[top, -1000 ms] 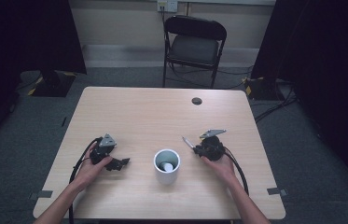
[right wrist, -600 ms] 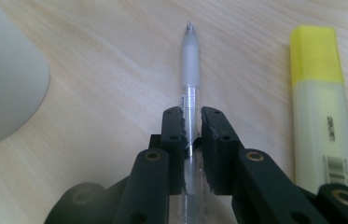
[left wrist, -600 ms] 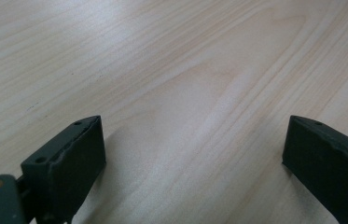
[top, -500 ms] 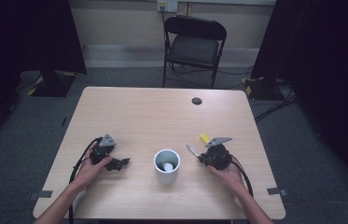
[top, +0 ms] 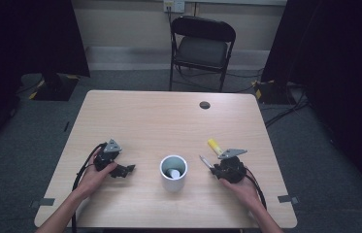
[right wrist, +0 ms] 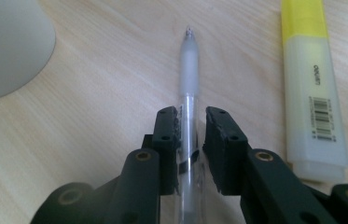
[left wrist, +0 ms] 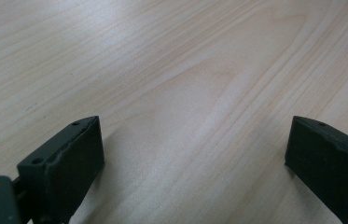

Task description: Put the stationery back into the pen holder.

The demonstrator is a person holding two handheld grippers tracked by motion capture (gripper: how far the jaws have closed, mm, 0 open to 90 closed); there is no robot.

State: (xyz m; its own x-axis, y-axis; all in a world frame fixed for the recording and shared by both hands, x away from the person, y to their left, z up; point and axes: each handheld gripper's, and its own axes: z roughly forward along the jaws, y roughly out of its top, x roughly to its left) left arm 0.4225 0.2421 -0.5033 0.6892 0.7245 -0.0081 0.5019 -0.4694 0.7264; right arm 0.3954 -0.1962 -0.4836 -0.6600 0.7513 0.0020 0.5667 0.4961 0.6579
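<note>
My right gripper (right wrist: 191, 116) lies low on the table right of a white cup (top: 173, 172). A clear pen (right wrist: 189, 70) lies on the wood between its jaws, tip pointing away. The jaws have just been opening, a thin gap shows beside the pen, and the pads no longer press on it. A yellow highlighter (right wrist: 311, 84) lies parallel, just right of the pen. In the high view the pen (top: 205, 161) sticks out from the right gripper (top: 213, 168) toward the cup. My left gripper (left wrist: 195, 140) rests left of the cup, wide open over bare wood.
The cup (right wrist: 8, 42) holds a small white object. The wooden table (top: 169, 121) has a dark round grommet (top: 205, 105) near its far edge. A black folding chair (top: 202, 46) stands beyond the table.
My right hand has drawn back toward the front edge and slightly right, uncovering the yellow highlighter behind it. The left hand has kept still.
</note>
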